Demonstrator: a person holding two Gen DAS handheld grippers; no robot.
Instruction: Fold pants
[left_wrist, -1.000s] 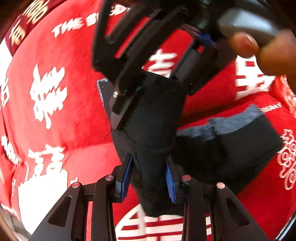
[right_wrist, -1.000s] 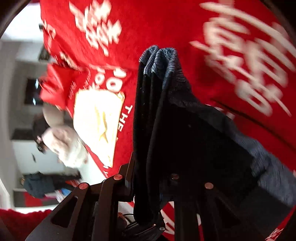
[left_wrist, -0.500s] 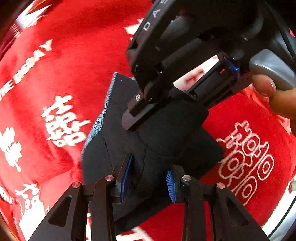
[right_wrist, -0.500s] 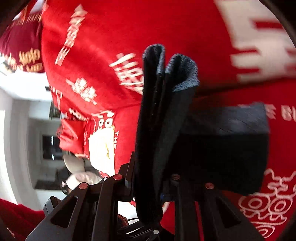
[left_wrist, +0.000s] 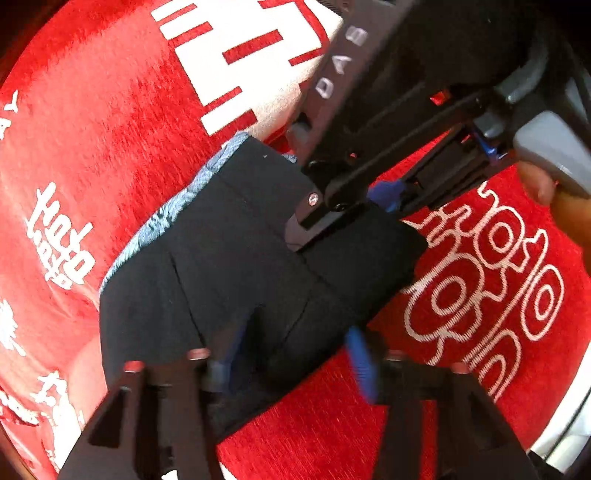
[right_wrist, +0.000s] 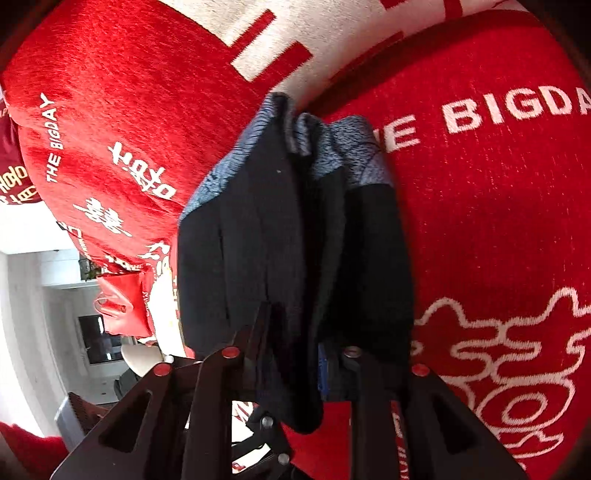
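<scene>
The dark navy pants (left_wrist: 236, 258) with a blue-grey waistband (left_wrist: 173, 210) lie folded into a small packet on the red blanket (left_wrist: 110, 129). My left gripper (left_wrist: 295, 362) has its blue pads spread wide around the packet's near edge; it looks open. The right gripper (left_wrist: 347, 206) reaches in from the upper right and pinches the packet's far corner. In the right wrist view the pants (right_wrist: 280, 240) hang as thick folded layers clamped in my right gripper (right_wrist: 299, 354).
The red blanket with white lettering (right_wrist: 498, 110) covers the whole surface. A person's hand (left_wrist: 554, 192) holds the right gripper's handle. A white room with furniture (right_wrist: 55, 332) shows off the blanket's left edge in the right wrist view.
The left gripper's pads have spread apart from the fabric they pinched. The folded packet now lies flatter on the blanket, and both views have shifted over it.
</scene>
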